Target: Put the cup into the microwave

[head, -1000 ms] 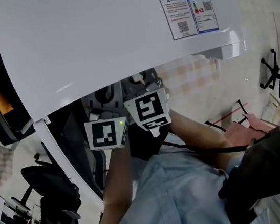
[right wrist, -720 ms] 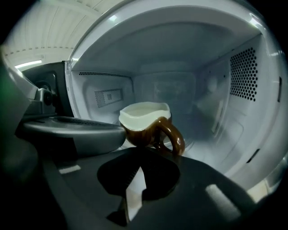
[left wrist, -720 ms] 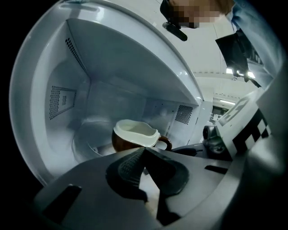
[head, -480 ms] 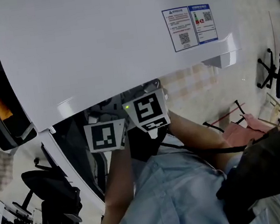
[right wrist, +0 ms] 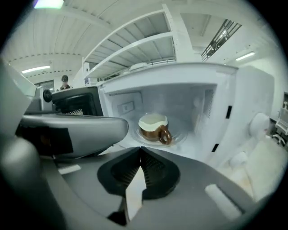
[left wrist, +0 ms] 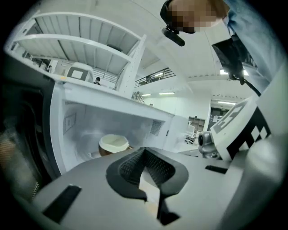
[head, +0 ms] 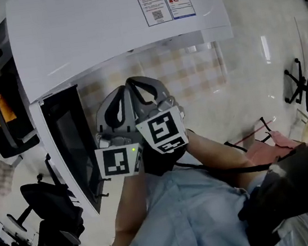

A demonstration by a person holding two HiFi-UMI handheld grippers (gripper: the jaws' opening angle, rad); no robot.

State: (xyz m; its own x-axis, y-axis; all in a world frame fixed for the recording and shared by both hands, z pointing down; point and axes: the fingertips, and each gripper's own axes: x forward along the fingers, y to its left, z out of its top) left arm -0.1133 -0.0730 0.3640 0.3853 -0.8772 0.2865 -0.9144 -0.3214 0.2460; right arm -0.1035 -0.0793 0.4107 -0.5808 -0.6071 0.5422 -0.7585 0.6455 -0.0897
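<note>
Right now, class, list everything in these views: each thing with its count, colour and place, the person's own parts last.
microwave: one, white, open, centre
microwave door: one, dark glass, swung open at left
labels: two, blue and white, on the microwave's top
cup: one, brown with cream top, on the turntable inside the microwave
turntable: one, clear glass, in the microwave
office chairs: several, black, at both side edges
left gripper: one, grey, shut, empty, outside the microwave
right gripper: one, grey, shut, empty, beside the left
shirt: one, light blue, bottom of head view
</note>
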